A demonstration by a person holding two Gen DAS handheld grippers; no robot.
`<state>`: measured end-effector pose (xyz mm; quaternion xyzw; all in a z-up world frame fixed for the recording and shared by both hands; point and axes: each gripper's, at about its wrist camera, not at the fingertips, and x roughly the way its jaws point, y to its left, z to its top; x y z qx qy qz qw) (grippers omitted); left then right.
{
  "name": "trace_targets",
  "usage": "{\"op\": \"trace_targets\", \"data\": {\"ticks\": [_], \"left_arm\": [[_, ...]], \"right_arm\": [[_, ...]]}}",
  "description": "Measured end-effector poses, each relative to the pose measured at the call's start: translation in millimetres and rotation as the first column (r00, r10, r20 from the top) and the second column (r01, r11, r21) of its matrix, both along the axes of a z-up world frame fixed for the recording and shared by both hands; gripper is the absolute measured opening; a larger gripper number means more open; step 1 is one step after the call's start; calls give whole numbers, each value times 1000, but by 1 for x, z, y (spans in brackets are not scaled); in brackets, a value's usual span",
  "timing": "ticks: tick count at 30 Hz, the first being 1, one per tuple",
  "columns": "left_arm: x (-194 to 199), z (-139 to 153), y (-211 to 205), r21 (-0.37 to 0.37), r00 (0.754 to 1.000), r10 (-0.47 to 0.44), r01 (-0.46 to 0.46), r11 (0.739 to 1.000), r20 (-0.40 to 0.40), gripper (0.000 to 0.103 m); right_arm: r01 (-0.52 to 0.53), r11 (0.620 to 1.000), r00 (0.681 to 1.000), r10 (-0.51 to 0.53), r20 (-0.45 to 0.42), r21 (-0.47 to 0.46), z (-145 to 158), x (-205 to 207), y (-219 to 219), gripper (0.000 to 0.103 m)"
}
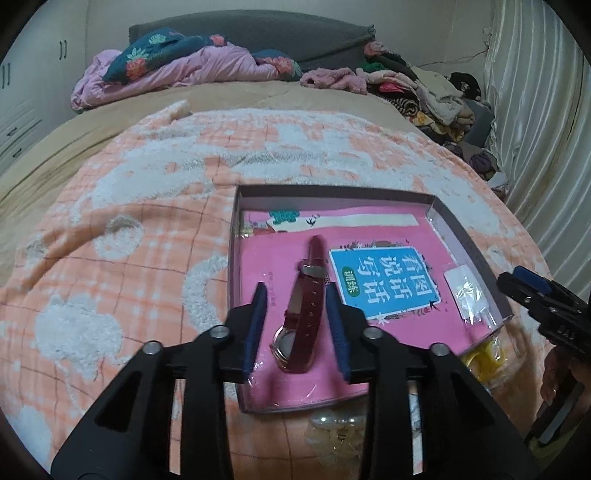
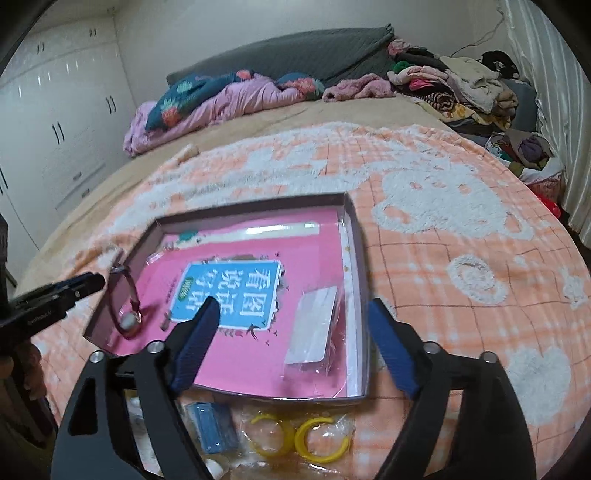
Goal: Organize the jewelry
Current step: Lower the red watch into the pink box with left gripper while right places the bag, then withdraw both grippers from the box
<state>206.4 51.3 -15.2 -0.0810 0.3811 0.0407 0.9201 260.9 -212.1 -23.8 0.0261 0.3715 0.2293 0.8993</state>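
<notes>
My left gripper (image 1: 297,325) fingers spread open round the red watch (image 1: 301,317) lying in the box (image 1: 332,192) on the bed, so I'd lift straight w/o snagging the strap; right gripper (image 2: 291,345) open, empty.

I am working in a home bedroom. Under my jaws is a bed (image 1: 258,96) spread with a peach and white fleece blanket (image 1: 147,229). At its far edge a grey headboard (image 1: 258,31) stands against the wall, with a rumpled pink and floral quilt (image 1: 177,62) before it. Folded clothes (image 2: 461,88) pile up at the far right corner beside a pale curtain (image 1: 535,129), and white wardrobe doors (image 2: 62,122) line the left wall.
</notes>
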Motion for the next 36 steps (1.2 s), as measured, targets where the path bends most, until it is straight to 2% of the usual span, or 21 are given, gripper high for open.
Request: {"op": "trace_targets", "data": {"ticks": [2, 4, 6, 8, 9, 14, 19, 25, 36], "left_arm": [[-5, 6, 0, -5, 1000, 5, -5, 1000, 15, 31], [-9, 13, -2, -5, 1000, 7, -7, 1000, 28, 47], [-14, 20, -4, -1, 999, 12, -12, 1000, 41, 51], [-20, 28, -6, -1, 998, 15, -15, 1000, 56, 59], [-22, 33, -7, 1, 998, 19, -19, 1000, 64, 68], [-34, 48, -13, 12, 995, 22, -23, 1000, 95, 83], [-47, 58, -17, 10, 993, 17, -18, 1000, 120, 87], [-65, 67, -19, 1, 990, 9, -10, 1000, 143, 88], [-90, 71, -25, 2, 988, -8, 8, 1000, 151, 88]], "right_arm": [[7, 1000, 1000, -7, 13, 26, 7, -4, -7, 89], [15, 999, 999, -16, 34, 45, 15, -9, -13, 93], [22, 998, 998, -25, 54, 59, 23, -14, -18, 96], [21, 997, 997, -27, 72, 81, 31, -21, -24, 97], [20, 996, 996, -27, 79, 87, 35, -25, -26, 97], [13, 996, 991, -24, 128, 86, 52, -42, -33, 98], [15, 997, 987, -28, 158, 79, 64, -62, -44, 98], [17, 998, 981, -29, 191, 66, 75, -85, -56, 98], [16, 998, 980, -27, 196, 55, 81, -113, -63, 98]]}}
